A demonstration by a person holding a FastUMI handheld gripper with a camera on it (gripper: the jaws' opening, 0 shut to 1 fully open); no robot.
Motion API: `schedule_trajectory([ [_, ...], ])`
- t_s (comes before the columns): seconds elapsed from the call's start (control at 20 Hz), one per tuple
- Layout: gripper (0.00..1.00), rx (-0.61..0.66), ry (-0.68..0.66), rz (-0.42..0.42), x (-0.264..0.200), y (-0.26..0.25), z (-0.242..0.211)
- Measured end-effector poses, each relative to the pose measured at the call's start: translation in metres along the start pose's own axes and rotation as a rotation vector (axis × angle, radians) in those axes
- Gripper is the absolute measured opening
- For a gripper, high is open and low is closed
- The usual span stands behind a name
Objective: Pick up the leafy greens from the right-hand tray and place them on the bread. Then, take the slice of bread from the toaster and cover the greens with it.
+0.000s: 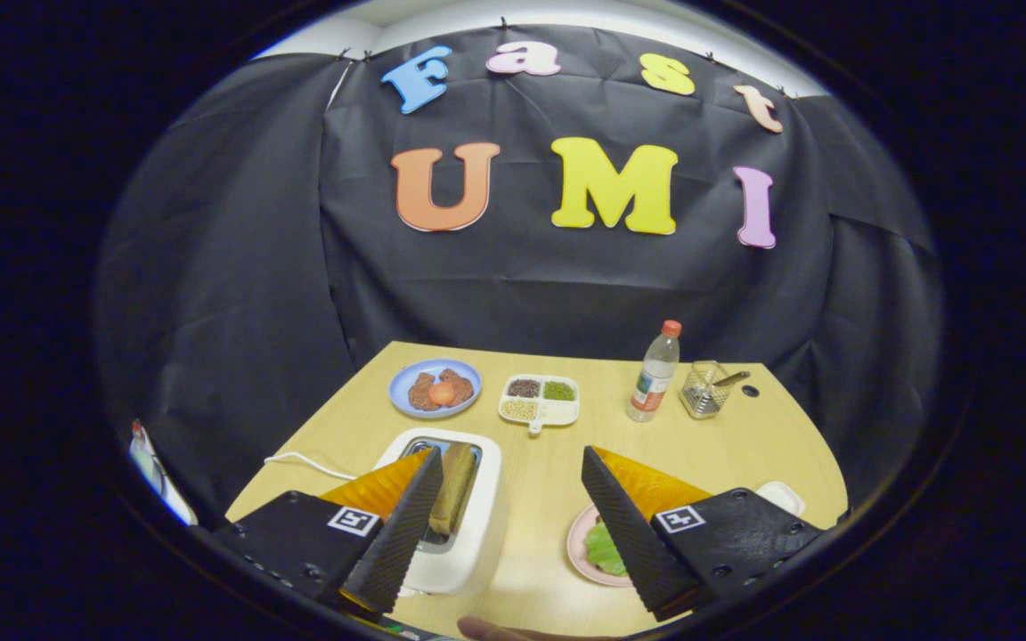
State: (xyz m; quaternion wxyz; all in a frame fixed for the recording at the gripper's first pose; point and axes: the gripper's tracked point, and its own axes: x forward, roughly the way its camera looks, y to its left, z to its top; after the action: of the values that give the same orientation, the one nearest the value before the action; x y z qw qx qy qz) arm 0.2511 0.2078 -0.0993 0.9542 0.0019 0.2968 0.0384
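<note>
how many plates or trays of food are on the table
3. A blue plate beyond the toaster, a divided tray beside it, and a pink plate partly hidden behind the open gripper fingers.

Leafy greens [604, 547] and pink plate [581, 545] partly behind tool finger [633, 534]

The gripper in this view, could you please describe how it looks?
The gripper has two wedge-shaped fingers with ribbed inner faces, standing apart. Each is mounted on a flat block bearing a square black-and-white marker, with small screws along the edges.
</note>
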Motion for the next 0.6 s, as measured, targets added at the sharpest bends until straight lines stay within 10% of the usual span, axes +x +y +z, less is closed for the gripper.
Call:
schedule_trajectory([
  [0.45, 0.94, 0.023, 0.107, -0.026, 0.057, 0.038, -0.016],
  [0.6, 0.77, 0.028, 0.145, -0.038, 0.060, 0.040, -0.025],
])
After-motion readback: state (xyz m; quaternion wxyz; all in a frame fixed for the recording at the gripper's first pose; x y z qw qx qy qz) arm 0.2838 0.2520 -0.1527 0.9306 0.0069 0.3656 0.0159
